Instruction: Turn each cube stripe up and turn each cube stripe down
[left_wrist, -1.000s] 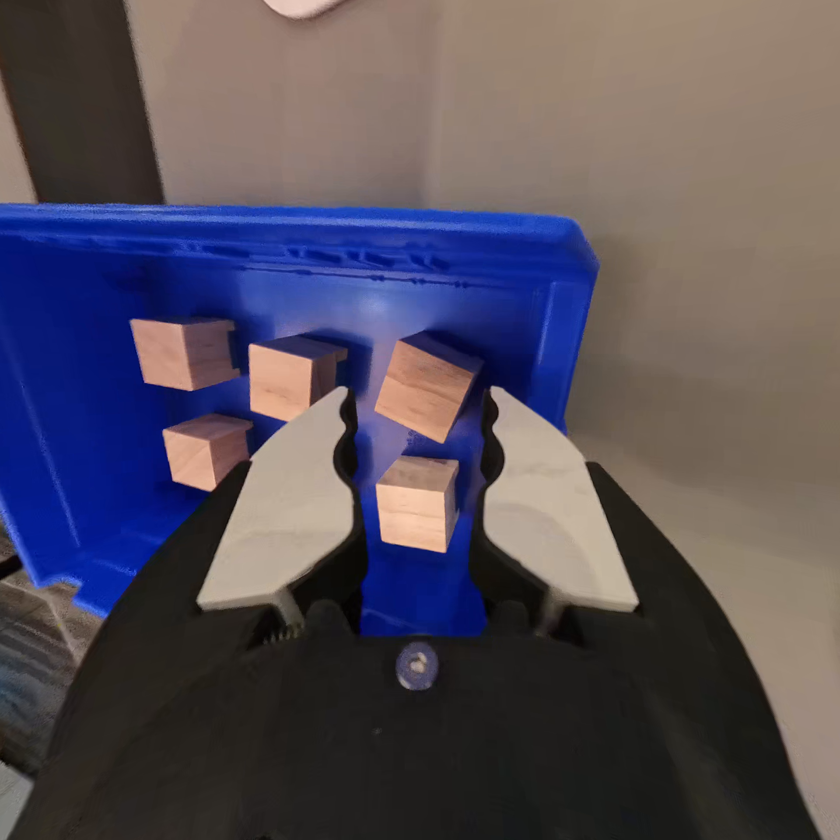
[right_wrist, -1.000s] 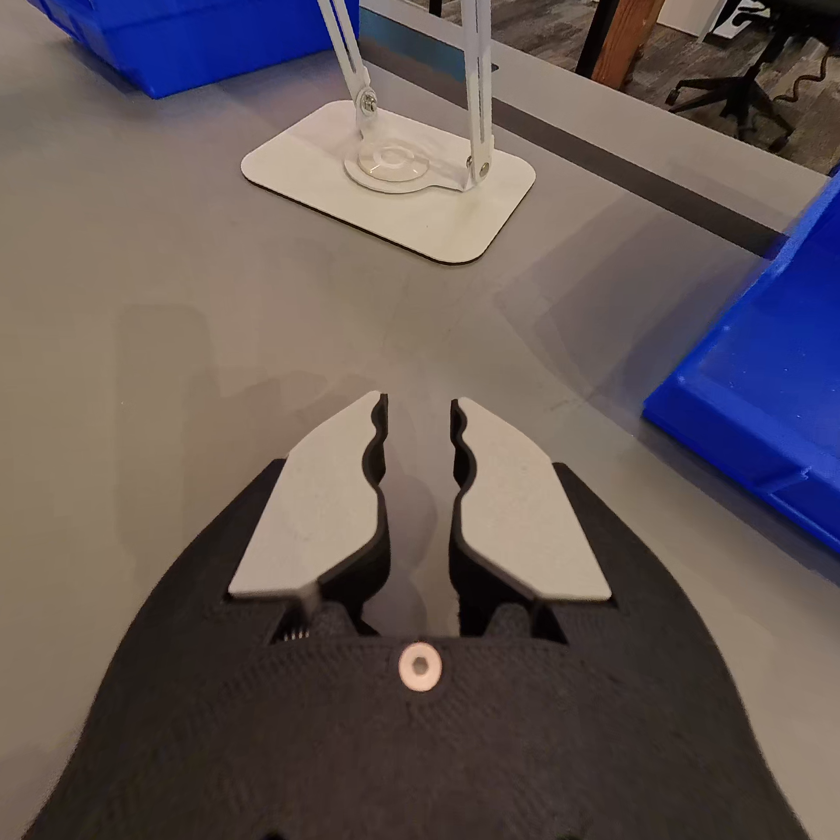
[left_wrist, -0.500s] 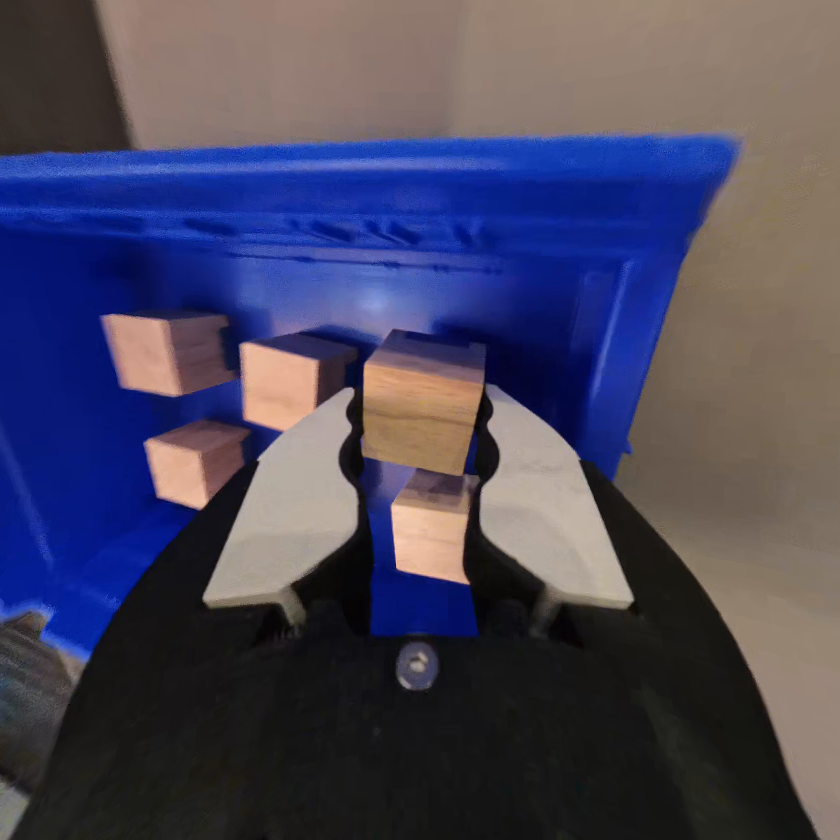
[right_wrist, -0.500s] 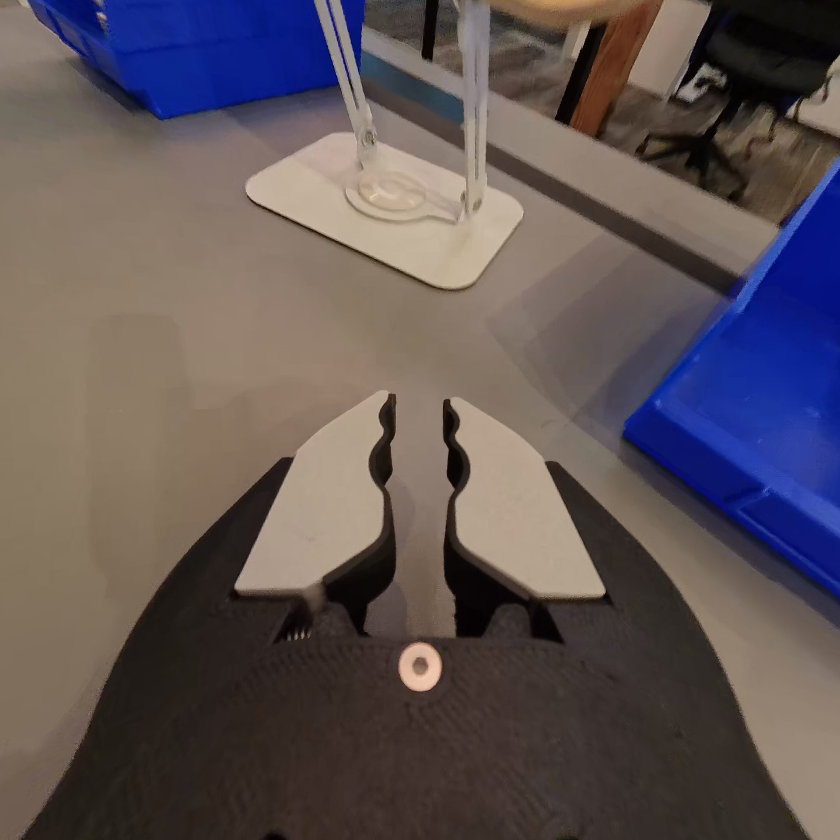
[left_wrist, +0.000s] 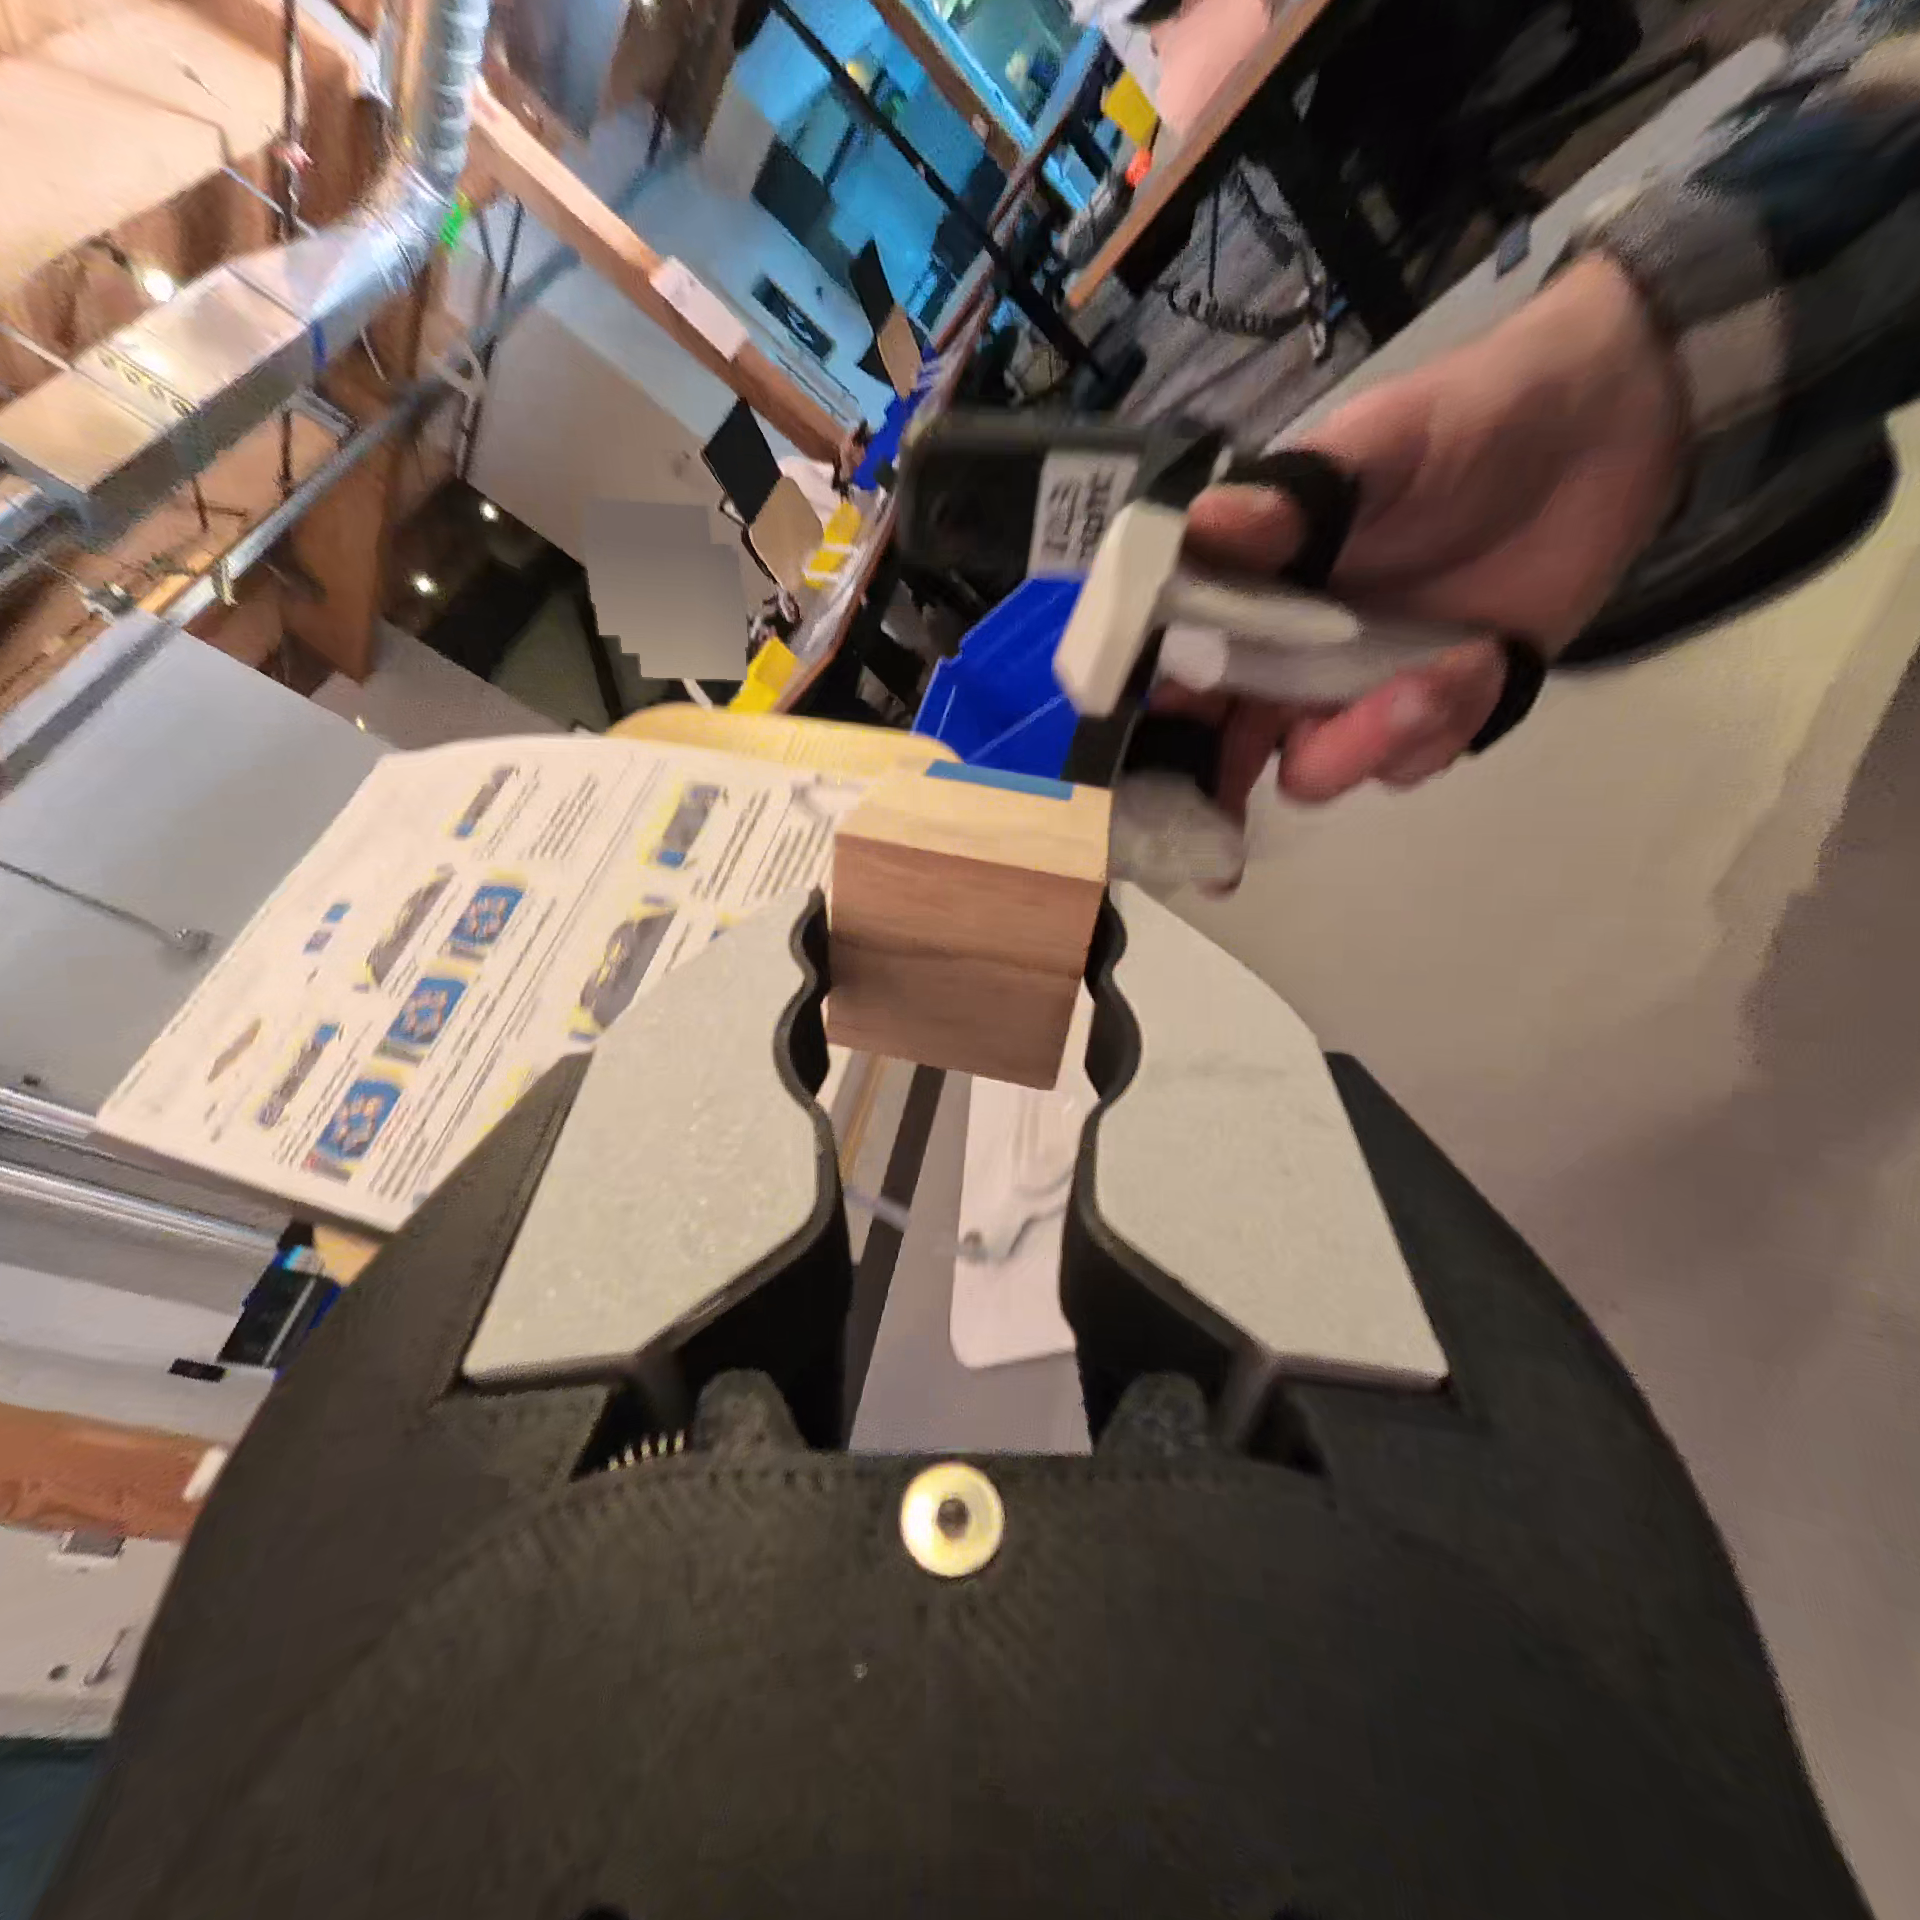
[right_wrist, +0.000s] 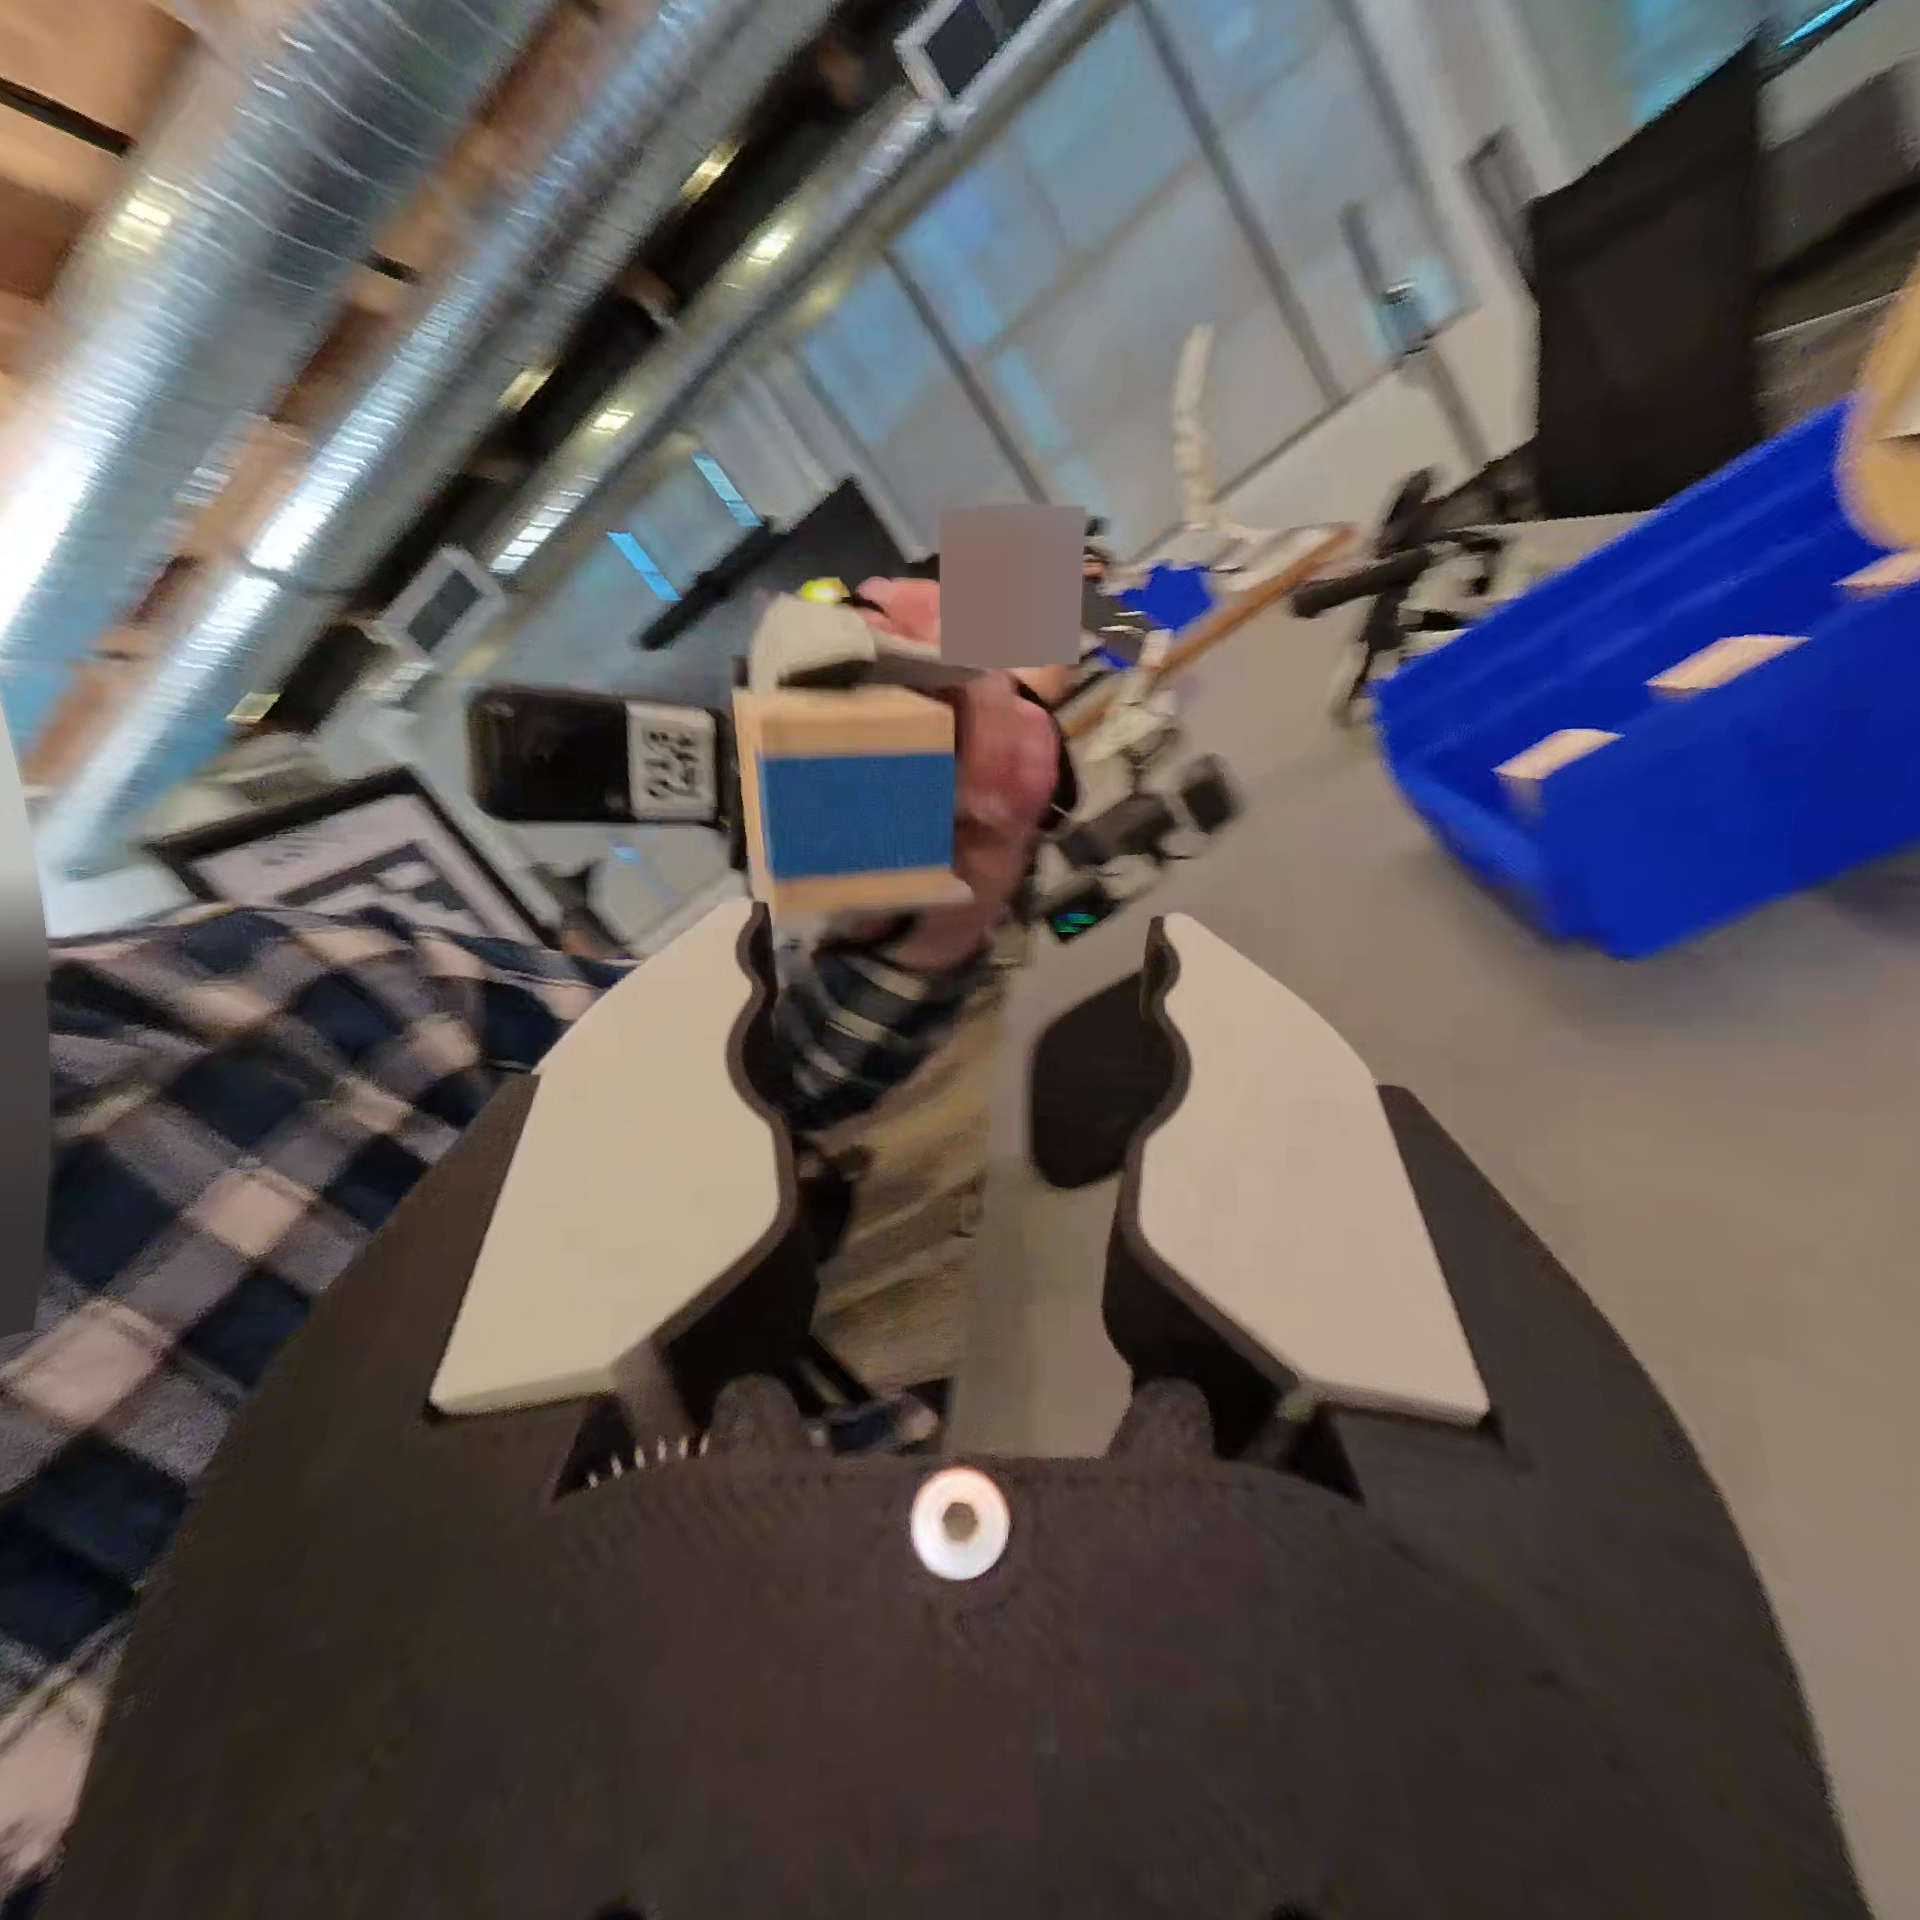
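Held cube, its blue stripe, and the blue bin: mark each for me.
Held cube (left_wrist: 961, 961), left wrist view, wooden front face between the fingers.
Blue stripe (right_wrist: 857, 816), right wrist view, middle of the tape.
Blue bin (right_wrist: 1704, 821), right wrist view, outer side wall.

printed sheet (left_wrist: 416, 956), ceiling duct (right_wrist: 260, 343)

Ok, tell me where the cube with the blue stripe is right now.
The cube sits clamped between the fingertips of the left tool, held up in the air. In the right wrist view it shows just beyond the open right tool, stripe facing that camera.
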